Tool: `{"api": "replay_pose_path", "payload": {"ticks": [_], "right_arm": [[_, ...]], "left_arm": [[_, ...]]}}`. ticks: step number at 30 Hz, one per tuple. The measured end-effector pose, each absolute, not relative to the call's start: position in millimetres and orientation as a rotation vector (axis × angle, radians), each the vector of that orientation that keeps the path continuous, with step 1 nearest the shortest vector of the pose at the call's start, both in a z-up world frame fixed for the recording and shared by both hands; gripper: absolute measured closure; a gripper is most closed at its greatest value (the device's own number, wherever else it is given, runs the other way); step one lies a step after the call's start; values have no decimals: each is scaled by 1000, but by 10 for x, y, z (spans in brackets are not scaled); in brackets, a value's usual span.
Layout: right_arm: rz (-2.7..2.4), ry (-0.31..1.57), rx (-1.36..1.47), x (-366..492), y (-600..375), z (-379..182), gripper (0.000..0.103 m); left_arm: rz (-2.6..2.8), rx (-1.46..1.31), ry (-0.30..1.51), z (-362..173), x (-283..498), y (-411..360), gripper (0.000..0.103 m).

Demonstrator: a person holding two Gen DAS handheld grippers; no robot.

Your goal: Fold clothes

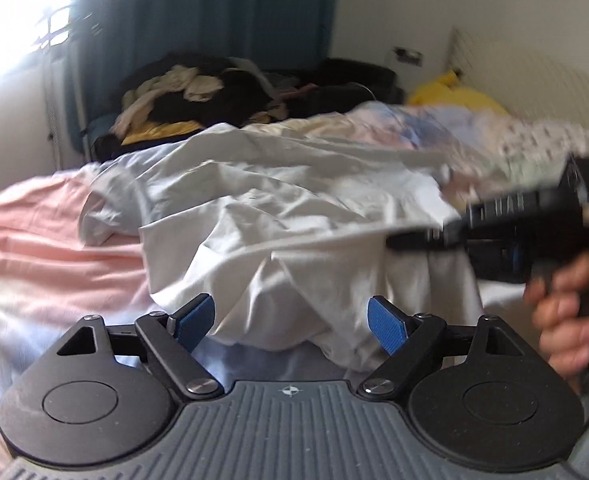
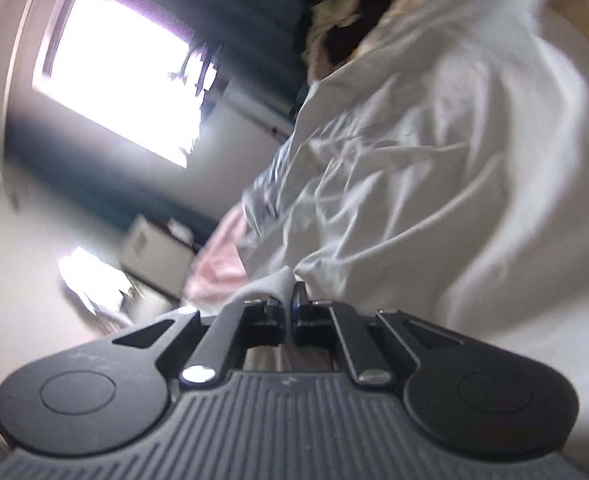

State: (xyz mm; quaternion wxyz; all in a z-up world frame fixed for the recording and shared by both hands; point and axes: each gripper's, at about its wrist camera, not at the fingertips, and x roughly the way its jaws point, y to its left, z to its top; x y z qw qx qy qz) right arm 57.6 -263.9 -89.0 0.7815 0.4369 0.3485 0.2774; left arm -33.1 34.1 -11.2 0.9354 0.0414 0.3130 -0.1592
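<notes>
A crumpled white garment (image 1: 294,208) lies spread over the bed. My left gripper (image 1: 292,324) is open, its blue pads (image 1: 198,320) wide apart at the garment's near edge and touching nothing. In the left wrist view my right gripper (image 1: 398,242) comes in from the right, held by a hand (image 1: 566,320), with its tips at a raised fold of the cloth. In the right wrist view, which is rolled and blurred, the right gripper (image 2: 290,294) is shut on an edge of the white garment (image 2: 434,160).
A pink sheet (image 1: 34,248) covers the bed on the left. A heap of dark and beige clothes (image 1: 198,92) sits at the far side before a blue curtain (image 1: 214,8). A yellow item (image 1: 454,96) and patterned bedding (image 1: 514,140) lie at the far right. A bright window (image 2: 126,68) shows.
</notes>
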Motion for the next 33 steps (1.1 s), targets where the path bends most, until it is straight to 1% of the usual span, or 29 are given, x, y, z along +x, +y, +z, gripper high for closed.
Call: {"api": "replay_pose_path", "payload": {"ticks": [6, 12, 18, 20, 21, 22, 23, 24, 26, 31, 33], "right_arm": [[643, 677, 1079, 496, -2792, -739, 98], [699, 542, 1145, 379, -2964, -497, 98], [692, 478, 1158, 359, -3104, -450, 98], [687, 462, 1152, 362, -3124, -457, 98], [683, 456, 1151, 363, -3137, -452, 98], [680, 453, 1149, 364, -3147, -453, 98], [675, 450, 1141, 373, -3149, -459, 98], [663, 449, 1123, 391, -3144, -470, 98], [633, 455, 1096, 408, -3152, -486, 95], [622, 520, 1024, 445, -3077, -530, 94], [644, 561, 970, 469, -2958, -534, 94]], "left_arm": [[-428, 215, 607, -199, -407, 49, 17], [-415, 446, 619, -461, -371, -427, 17], [-303, 512, 625, -715, -136, -568, 17], [-308, 478, 664, -764, -43, -520, 25], [-312, 456, 680, -780, -6, -486, 45], [-305, 431, 686, -774, 10, -440, 72], [-299, 407, 693, -767, 25, -393, 82], [-291, 380, 696, -753, 36, -342, 94], [-281, 302, 669, -620, -14, -174, 94], [-309, 137, 651, -136, -301, 344, 95], [-327, 123, 663, 30, -460, 527, 96]]}}
